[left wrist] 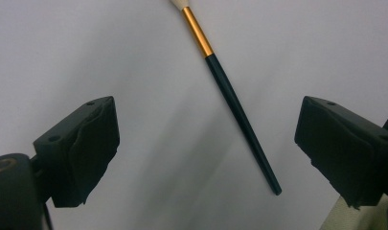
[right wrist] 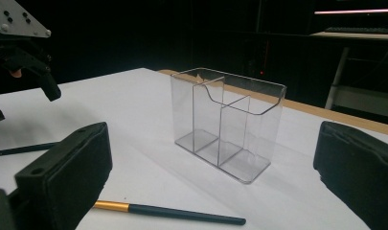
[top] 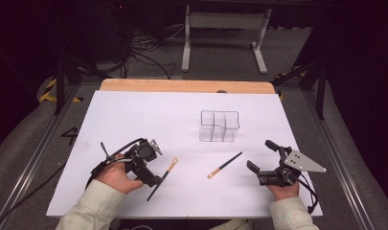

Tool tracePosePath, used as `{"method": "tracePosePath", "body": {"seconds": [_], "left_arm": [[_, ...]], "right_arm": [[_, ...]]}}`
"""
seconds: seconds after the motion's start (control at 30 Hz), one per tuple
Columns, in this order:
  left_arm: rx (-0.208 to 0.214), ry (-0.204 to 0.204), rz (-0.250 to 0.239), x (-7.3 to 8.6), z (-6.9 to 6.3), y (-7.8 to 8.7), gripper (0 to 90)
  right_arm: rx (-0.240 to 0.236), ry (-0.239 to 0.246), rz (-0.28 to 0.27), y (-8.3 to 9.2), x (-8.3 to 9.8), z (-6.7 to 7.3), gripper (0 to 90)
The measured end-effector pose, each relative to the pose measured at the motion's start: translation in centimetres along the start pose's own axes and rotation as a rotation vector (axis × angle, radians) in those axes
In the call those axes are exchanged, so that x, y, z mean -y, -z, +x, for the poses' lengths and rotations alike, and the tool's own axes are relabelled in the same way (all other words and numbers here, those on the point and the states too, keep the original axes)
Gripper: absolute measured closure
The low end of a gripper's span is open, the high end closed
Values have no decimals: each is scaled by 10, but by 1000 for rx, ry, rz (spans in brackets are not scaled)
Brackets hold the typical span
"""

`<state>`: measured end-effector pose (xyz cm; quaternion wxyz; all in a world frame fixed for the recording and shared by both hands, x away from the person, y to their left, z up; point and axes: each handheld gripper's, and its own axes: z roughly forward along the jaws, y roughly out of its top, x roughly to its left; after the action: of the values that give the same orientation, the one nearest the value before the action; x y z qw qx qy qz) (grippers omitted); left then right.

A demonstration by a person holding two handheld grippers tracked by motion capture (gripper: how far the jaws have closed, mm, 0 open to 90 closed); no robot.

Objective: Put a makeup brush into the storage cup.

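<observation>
Sleeves and both hands come in at the bottom of the high view. Left gripper (top: pixel 155 184) sits low over the white table (top: pixel 134 120), jaws wide apart, nothing between the pads; it hovers right over the tail end of the left brush (top: pixel 164 176). Left gripper view adds detail: that brush (left wrist: pixel 239 103) lies flat on the sheet between the two black pads (left wrist: pixel 84 143), touching neither, dark handle nearer the right-hand pad, gold ferrule and pale tip pointing away from the camera.

Right gripper (top: pixel 259 157) also stands open, empty, grey three-cornered plate on top, resting near the table's right edge. Second brush (top: pixel 224 165) lies just left of it, apart from the jaws, gold end toward the person. Right gripper view shows this brush (right wrist: pixel 170 212) low in the foreground between its own wide-open pads (right wrist: pixel 72 172), not touched.

Clear organizer (top: pixel 219 126) stands upright past both brushes, mid-table, well apart from either gripper. Right gripper view shows its build (right wrist: pixel 227 124): inner dividers making compartments, all empty, one wall with a curved cut. Same view catches the left gripper (right wrist: pixel 24 84) at far left with a bit of the left brush handle (right wrist: pixel 21 149).
</observation>
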<state>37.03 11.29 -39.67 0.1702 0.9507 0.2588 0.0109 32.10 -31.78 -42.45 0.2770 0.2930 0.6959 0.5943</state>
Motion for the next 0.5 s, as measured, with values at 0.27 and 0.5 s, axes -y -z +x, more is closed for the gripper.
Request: {"method": "tracePosePath", "body": {"seconds": [0.27,0.5], "left_arm": [[43,13,19,0,4,-11,128],[45,3,50,-2,2,-20,144]], "right_arm": [[-1,3,-21,0,0,1,8],[9,-5,-38,0,0,1,8]]}}
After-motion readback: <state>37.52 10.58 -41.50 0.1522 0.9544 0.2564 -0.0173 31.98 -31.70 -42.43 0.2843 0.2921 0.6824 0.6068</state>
